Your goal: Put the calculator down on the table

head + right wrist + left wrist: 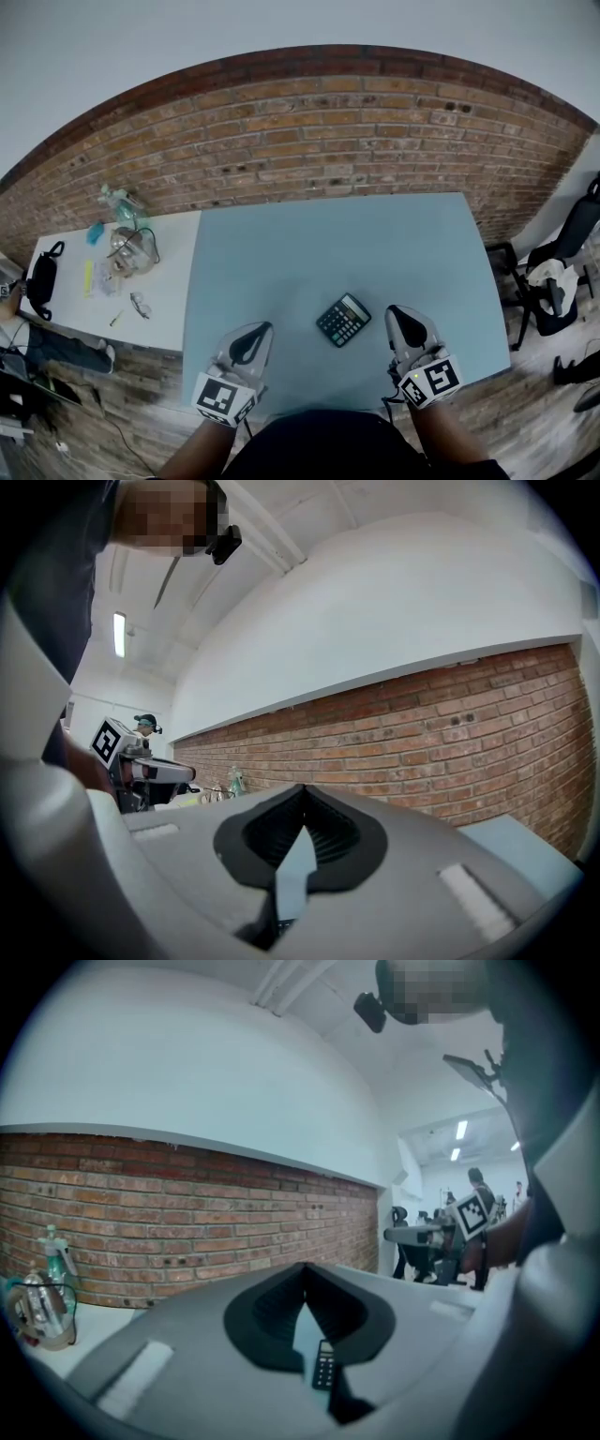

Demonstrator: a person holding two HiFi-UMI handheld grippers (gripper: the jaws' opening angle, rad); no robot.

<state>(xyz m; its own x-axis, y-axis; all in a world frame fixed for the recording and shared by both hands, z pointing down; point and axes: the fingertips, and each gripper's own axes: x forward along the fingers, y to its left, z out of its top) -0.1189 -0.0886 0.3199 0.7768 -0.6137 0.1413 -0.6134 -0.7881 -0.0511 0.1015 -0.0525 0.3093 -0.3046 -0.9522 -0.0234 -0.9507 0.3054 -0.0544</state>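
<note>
A black calculator point(343, 320) lies flat on the blue-grey table point(328, 244), near its front edge, with nothing touching it. My left gripper point(266, 326) is to its left and my right gripper point(392, 310) to its right, both hovering apart from it. In the left gripper view the jaws point(304, 1267) meet at their tips, empty, and the calculator point(323, 1365) shows through the gap below them. The right gripper point(302, 787) is also shut on nothing, with its tips together.
A white side table point(173, 291) at the left holds a spray bottle point(114, 201), a black pouch point(41, 278) and small items. A brick wall point(319, 131) runs behind. A chair with clothing point(555, 277) stands at the right.
</note>
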